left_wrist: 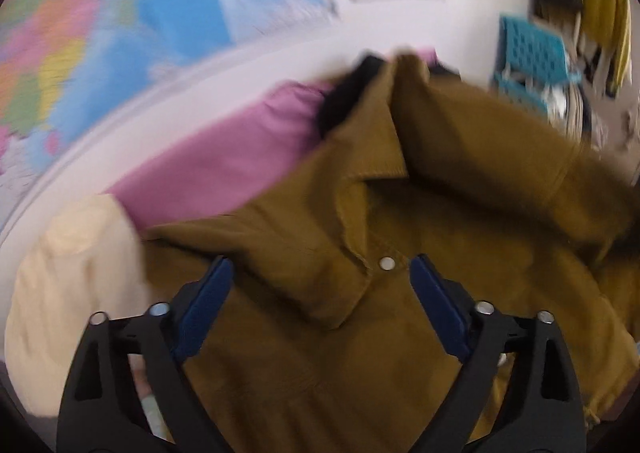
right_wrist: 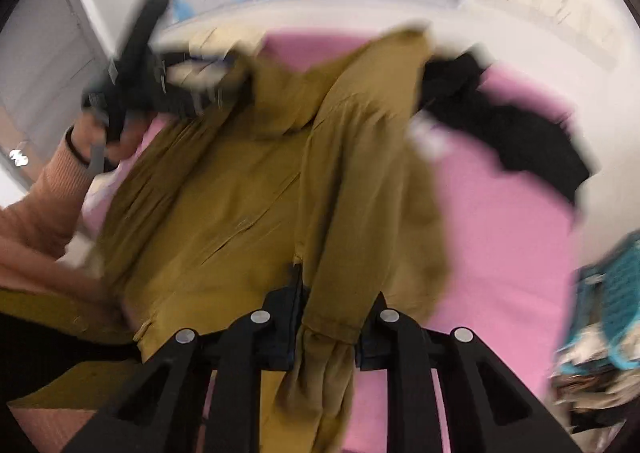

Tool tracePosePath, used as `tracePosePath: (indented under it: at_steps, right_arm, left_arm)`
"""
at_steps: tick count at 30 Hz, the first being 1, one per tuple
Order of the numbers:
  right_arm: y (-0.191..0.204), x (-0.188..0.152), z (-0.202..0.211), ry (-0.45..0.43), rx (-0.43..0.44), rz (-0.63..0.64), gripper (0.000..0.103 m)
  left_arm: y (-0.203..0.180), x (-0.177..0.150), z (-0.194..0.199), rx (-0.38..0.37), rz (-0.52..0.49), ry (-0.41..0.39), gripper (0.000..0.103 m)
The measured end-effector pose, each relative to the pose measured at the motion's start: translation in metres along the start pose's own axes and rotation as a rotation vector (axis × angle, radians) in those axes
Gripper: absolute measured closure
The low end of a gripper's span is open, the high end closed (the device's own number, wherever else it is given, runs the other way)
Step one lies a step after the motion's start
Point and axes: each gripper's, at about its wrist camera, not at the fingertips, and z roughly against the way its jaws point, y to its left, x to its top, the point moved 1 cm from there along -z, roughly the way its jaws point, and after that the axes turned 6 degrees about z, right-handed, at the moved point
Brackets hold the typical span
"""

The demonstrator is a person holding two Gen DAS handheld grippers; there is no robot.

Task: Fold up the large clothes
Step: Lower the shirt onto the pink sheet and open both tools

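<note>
- The right gripper [right_wrist: 326, 321] has its jaws nearly closed on a sleeve cuff [right_wrist: 328, 327] of the jacket [right_wrist: 248, 213], low in the frame's centre.
- The left gripper [left_wrist: 320, 293] has its jaws wide apart over the collar [left_wrist: 352, 237] and grips nothing.
- The jacket lies spread on the pink sheet [right_wrist: 500, 253]; a black garment [right_wrist: 500, 125] is at upper right.
- The step seems to be folding the sleeve in over the body.
- Next, I think, the free gripper must find a hold, perhaps near the shoulder.
</note>
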Motion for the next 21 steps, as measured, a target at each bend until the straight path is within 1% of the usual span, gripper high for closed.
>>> tracePosePath:
  at_steps: [1,2,3,4,5,6,7,8,9,10,11,12,13,14,15,16,17,18,19,20,21]
  right_arm:
    - [-0.010,0.005,0.015,-0.037,-0.030,-0.015,0.085]
    - [-0.028,0.011,0.033,-0.077,-0.088,-0.053,0.085]
    - [-0.043,0.014,0.044,-0.102,-0.122,-0.085,0.085]
    - [-0.063,0.017,0.056,-0.132,-0.159,-0.129,0.085]
    - [-0.084,0.016,0.063,-0.157,-0.177,-0.186,0.085]
    - [-0.102,0.014,0.065,-0.166,-0.183,-0.235,0.086]
    - [-0.123,0.011,0.060,-0.158,-0.200,-0.279,0.085]
    - [-0.137,0.006,0.053,-0.152,-0.207,-0.321,0.085]
    - [-0.158,-0.001,0.039,-0.130,-0.192,-0.391,0.082]
    - [-0.176,-0.005,0.023,-0.096,-0.197,-0.426,0.078]
    - [-0.189,-0.009,0.010,-0.077,-0.220,-0.455,0.074]
    - [-0.207,-0.018,-0.010,-0.035,-0.259,-0.510,0.066]
    - [-0.218,-0.024,-0.029,0.031,-0.296,-0.525,0.054]
    - [-0.224,-0.027,-0.042,0.079,-0.322,-0.523,0.046]
    - [-0.232,-0.032,-0.058,0.141,-0.365,-0.520,0.034]
    - [-0.234,-0.031,-0.064,0.160,-0.374,-0.505,0.033]
    - [-0.233,-0.026,-0.066,0.164,-0.388,-0.478,0.033]
    - [-0.228,-0.020,-0.059,0.149,-0.427,-0.437,0.033]
    - [-0.222,-0.014,-0.046,0.127,-0.482,-0.397,0.032]
    - [-0.214,-0.008,-0.033,0.088,-0.519,-0.364,0.030]
    - [-0.204,0.001,-0.019,0.037,-0.526,-0.331,0.025]
  left_arm:
    - [-0.003,0.006,-0.014,-0.007,-0.002,0.031,0.022]
    - [-0.003,0.009,-0.024,-0.002,0.004,0.052,0.028]
    - [-0.002,0.015,-0.032,-0.003,0.013,0.071,0.034]
    - [0.003,0.024,-0.045,-0.034,0.035,0.102,0.044]
    - [0.009,0.032,-0.052,-0.027,0.060,0.120,0.064]
    - [0.016,0.040,-0.059,-0.008,0.087,0.133,0.072]
    - [0.023,0.049,-0.065,-0.001,0.107,0.138,0.076]
    - [0.030,0.060,-0.069,0.018,0.116,0.127,0.076]
    - [0.038,0.069,-0.073,0.054,0.130,0.116,0.078]
    - [0.042,0.075,-0.078,0.082,0.137,0.113,0.078]
    - [0.052,0.085,-0.083,0.126,0.155,0.113,0.078]
    - [0.060,0.091,-0.087,0.142,0.183,0.114,0.078]
    - [0.066,0.094,-0.089,0.154,0.206,0.115,0.076]
    - [0.076,0.099,-0.089,0.178,0.239,0.117,0.071]
    - [0.083,0.100,-0.085,0.198,0.264,0.108,0.068]
    - [0.086,0.099,-0.076,0.180,0.263,0.078,0.064]
    - [0.087,0.097,-0.067,0.154,0.249,0.055,0.050]
    - [0.085,0.091,-0.054,0.128,0.233,0.029,0.039]
    - [0.083,0.082,-0.041,0.116,0.214,0.009,0.026]
    - [0.078,0.074,-0.031,0.097,0.188,0.004,0.025]
    - [0.075,0.067,-0.023,0.076,0.169,0.004,0.025]
